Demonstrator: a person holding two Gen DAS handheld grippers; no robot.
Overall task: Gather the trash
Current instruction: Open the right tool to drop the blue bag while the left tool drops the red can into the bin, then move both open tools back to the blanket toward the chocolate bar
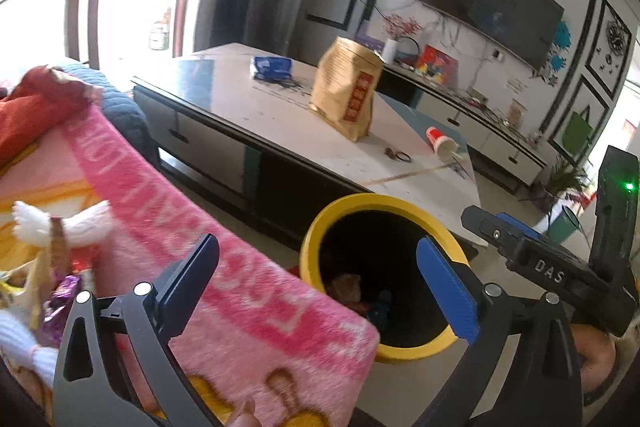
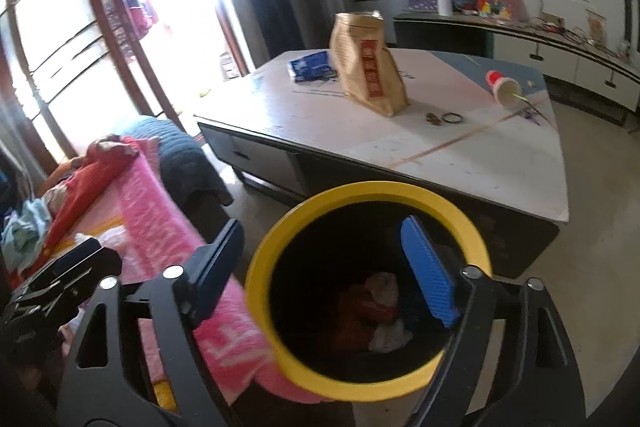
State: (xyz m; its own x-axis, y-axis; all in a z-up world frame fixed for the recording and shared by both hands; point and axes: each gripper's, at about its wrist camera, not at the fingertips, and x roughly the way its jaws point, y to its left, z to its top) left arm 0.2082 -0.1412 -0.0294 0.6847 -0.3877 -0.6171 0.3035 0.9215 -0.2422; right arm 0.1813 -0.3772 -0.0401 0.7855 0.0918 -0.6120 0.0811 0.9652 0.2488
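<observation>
We hold both grippers above a yellow-rimmed bin point(image 2: 368, 187) that stands on the floor between a pink blanket point(image 1: 224, 267) and a low coffee table. The left gripper point(image 1: 320, 279) has its jaws spread wide with nothing between them; one finger hangs over the blanket edge and the blue-padded finger point(image 1: 448, 291) over the bin's mouth. The right gripper point(image 2: 332, 267) also has its jaws well apart and empty, and in its own view they frame the bin's opening.

Inside the bin lies the collected trash point(image 2: 380, 303): crumpled white paper and something red and orange, though the dark interior keeps us from telling the pieces apart with any certainty. In the left wrist view the right gripper's black body point(image 1: 560, 267) shows at the right edge, just beside the bin.

On the tabletop point(image 2: 440, 155) a brown paper bag point(image 2: 368, 67) with a red label stands upright near the middle. A blue packet point(image 2: 310, 65) lies beyond it, toward the far edge. A paper cup point(image 2: 504, 87) with a red band lies on its side toward the right corner, with a thin stick poking from it. A small dark ring point(image 2: 452, 117) rests in front of the bag. On the blanket, at the left of the left wrist view, we see a shiny purple wrapper point(image 1: 60, 299) among other soft things.
</observation>
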